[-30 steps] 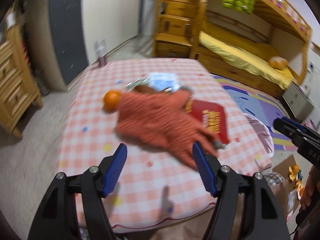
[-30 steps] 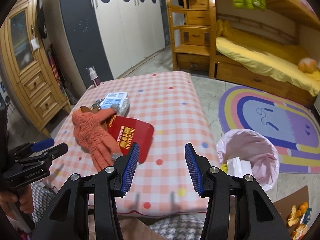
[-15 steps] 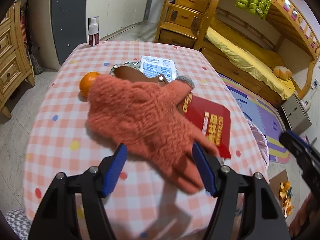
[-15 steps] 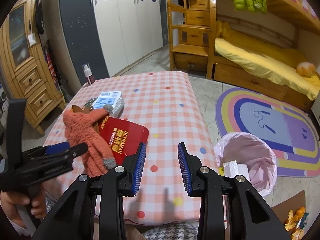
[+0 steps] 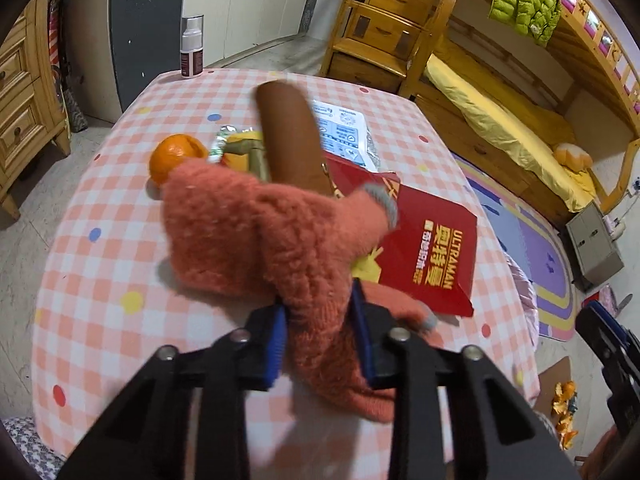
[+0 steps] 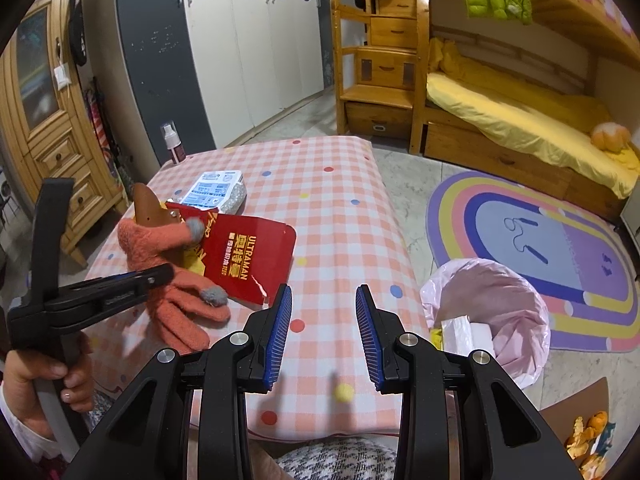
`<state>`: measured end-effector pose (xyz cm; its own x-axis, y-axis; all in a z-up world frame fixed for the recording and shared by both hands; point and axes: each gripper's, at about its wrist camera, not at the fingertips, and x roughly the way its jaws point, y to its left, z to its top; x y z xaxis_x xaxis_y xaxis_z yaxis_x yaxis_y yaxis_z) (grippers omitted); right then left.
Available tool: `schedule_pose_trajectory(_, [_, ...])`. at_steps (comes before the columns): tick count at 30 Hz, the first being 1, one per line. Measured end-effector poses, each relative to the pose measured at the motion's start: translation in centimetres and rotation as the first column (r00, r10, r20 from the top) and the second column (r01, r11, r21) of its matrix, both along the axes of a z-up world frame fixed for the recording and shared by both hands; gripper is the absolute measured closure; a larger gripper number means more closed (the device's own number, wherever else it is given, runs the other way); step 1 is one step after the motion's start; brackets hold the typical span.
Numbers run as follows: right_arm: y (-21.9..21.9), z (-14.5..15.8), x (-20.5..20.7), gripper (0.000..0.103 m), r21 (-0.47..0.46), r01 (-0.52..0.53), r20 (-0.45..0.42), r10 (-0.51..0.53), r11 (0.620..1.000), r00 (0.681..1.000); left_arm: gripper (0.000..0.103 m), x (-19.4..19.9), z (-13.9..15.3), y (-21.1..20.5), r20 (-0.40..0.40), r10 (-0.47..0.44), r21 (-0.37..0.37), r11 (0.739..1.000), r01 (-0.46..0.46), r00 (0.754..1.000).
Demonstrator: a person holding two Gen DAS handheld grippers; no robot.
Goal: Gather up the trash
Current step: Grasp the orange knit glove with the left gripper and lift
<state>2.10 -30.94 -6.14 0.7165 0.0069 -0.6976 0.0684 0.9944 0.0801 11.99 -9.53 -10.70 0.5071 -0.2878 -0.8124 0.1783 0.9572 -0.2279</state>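
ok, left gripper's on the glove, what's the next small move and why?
Probably finish the squeeze, then lift the glove aside. The left gripper is closing with glove fabric between its pads, and the glove covers part of the torn red packet underneath.

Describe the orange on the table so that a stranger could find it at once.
Start at the checked table. Behind the fuzzy glove, on its left, sits the orange, touching a crumpled wrapper. It is the only round, smooth thing among flat packets.

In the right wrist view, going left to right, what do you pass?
Black left gripper → fuzzy orange glove → red Ultraman packet → blue-padded right gripper → pink-lined trash bin → orange peels on the floor.
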Motion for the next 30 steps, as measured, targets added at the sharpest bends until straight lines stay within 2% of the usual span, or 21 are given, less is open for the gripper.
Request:
schedule_pose_trajectory(4, [0.3,0.2,-0.1,0.068,0.004,-0.013,0.002,0.013,1.000,1.000,0.080,-1.5,1.1,1.5,0.026,-0.050,0.009,0.999,0.050,0.998])
schedule_pose_trajectory(8, [0.9,0.2,0.0,0.068,0.009,-0.026,0.001,0.026,1.000,1.000,0.080,-2.3,2.2,2.4,0.045,-0.155,0.036,0.988,0.153,0.987])
schedule_pose_trajectory(10, [1.2,0.1,0.1,0.067,0.013,-0.035,-0.005,0.035,0.999,0.999,0.080,-2.0,2.2,2.3,0.042,-0.200,0.079,0.977,0.196,0.979])
schedule_pose_trajectory(12, [1.5,0.1,0.0,0.067,0.007,-0.046,-0.007,0.046,0.999,0.999,0.079,-1.7,1.9,1.9,0.025,-0.266,0.131,0.957,0.260,0.964])
schedule_pose_trajectory(15, [1.8,0.2,-0.1,0.067,-0.001,-0.052,-0.010,0.052,0.999,0.999,0.072,-1.8,1.5,2.0,0.031,-0.277,0.186,0.946,0.267,0.960])
schedule_pose_trajectory(19, [1.8,0.1,-0.1,0.067,-0.001,-0.049,-0.015,0.049,0.999,0.999,0.050,-2.7,2.0,3.1,0.048,-0.254,0.120,0.962,0.247,0.966])
schedule_pose_trajectory(24, [1.9,-0.1,0.1,0.066,0.007,-0.052,-0.019,0.052,0.999,0.998,0.049,-4.0,2.0,4.8,0.039,-0.194,0.029,0.981,0.193,0.980])
schedule_pose_trajectory(27, [2.0,-0.3,0.2,0.066,0.010,-0.058,-0.024,0.059,0.998,0.998,0.049,-4.7,1.5,4.9,0.033,-0.171,0.035,0.985,0.170,0.985])
schedule_pose_trajectory(30, [2.1,-0.4,0.1,0.066,0.012,-0.065,-0.028,0.065,0.998,0.997,0.055,-4.1,0.7,5.1,0.018,-0.145,0.020,0.989,0.145,0.989])
